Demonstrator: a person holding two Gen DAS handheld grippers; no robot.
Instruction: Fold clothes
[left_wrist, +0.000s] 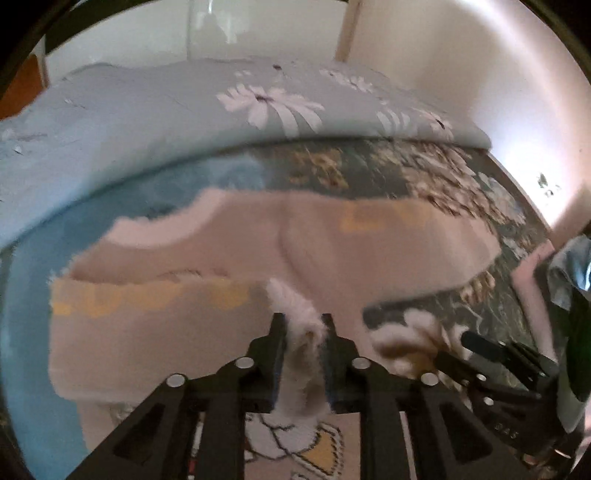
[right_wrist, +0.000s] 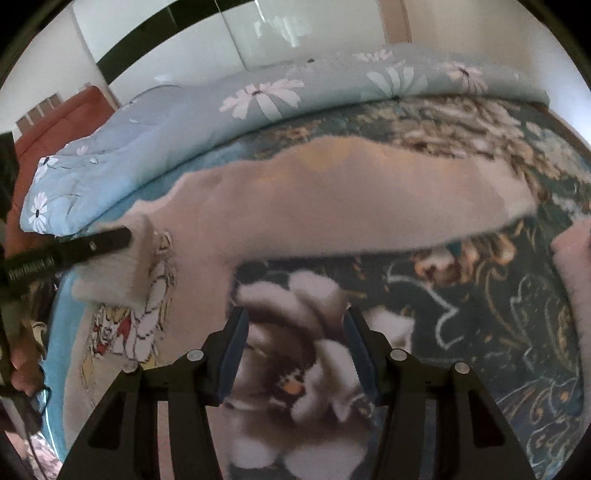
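Left gripper (left_wrist: 303, 332) is clamped on a fuzzy pinch of the pink garment (left_wrist: 229, 332) — the cloth bunches up between its pads, right at the near edge where the cartoon print (left_wrist: 291, 439) shows. Right gripper (right_wrist: 295, 354) hangs with jaws apart and nothing between them, over the dark floral bedspread (right_wrist: 480, 325), just beside the garment's near edge. In the right view the left tool's finger (right_wrist: 96, 242) sits on a folded ribbed flap (right_wrist: 114, 273) of the same garment. The pink garment lies spread on the bed, long part running across the middle, with yellow patches on it — too blurred to read. Behind it, a light blue daisy-print quilt (left_wrist: 184, 110) is bunched along the far side, then wall and glossy wardrobe doors (right_wrist: 295, 33). Step in hand looks like carrying a gripped edge over to make a fold. To do it well: the right gripper likely needs its own pinch on the matching edge before any lift, so both corners travel level; keep the pinch shallow, one layer only, lift low, and lay the edge flush on the far part without dragging the bedspread.
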